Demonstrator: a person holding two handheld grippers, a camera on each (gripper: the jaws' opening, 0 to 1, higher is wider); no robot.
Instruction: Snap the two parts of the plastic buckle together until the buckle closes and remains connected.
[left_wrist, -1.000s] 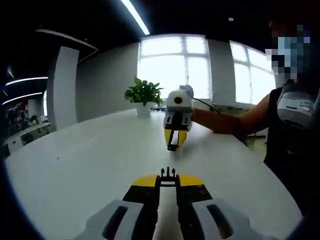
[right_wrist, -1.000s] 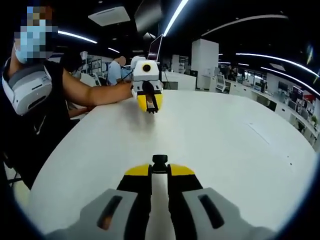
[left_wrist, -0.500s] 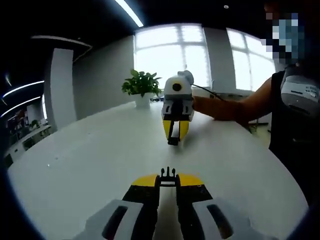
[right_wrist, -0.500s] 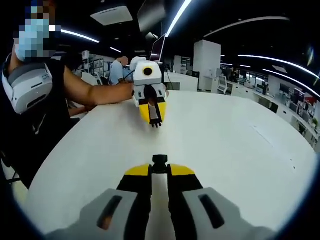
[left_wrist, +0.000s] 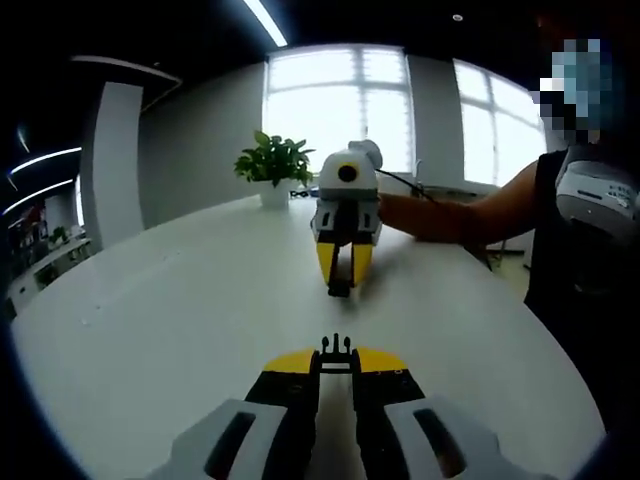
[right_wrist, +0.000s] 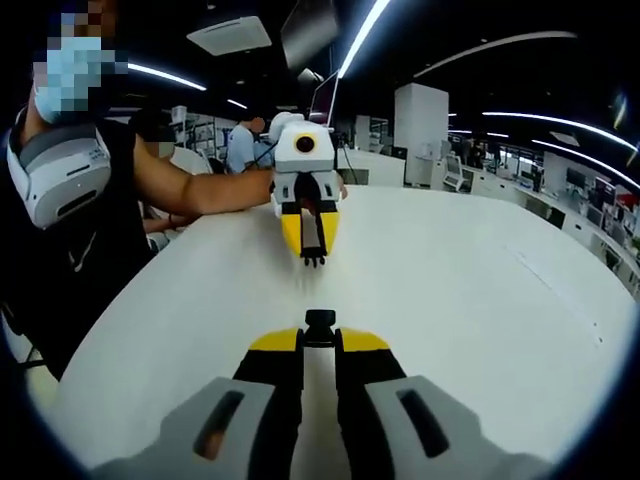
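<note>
In the left gripper view, the left tongs (left_wrist: 336, 352) rise from the bottom centre, jaws clenched on the pronged buckle part (left_wrist: 336, 346), its black prongs poking up past the yellow tips; above them, at frame centre, the right tongs (left_wrist: 340, 283) point back over the white desk (left_wrist: 170, 320), a black piece at their tip; a potted plant (left_wrist: 272, 165) stands upper left; a person's arm (left_wrist: 450, 215) reaches in from the right. In the right gripper view, the right tongs (right_wrist: 320, 328) at bottom centre grip the buckle socket part (right_wrist: 320, 321), jaws closed on it; the left tongs (right_wrist: 313, 252) face them at upper centre, apart from them.
</note>
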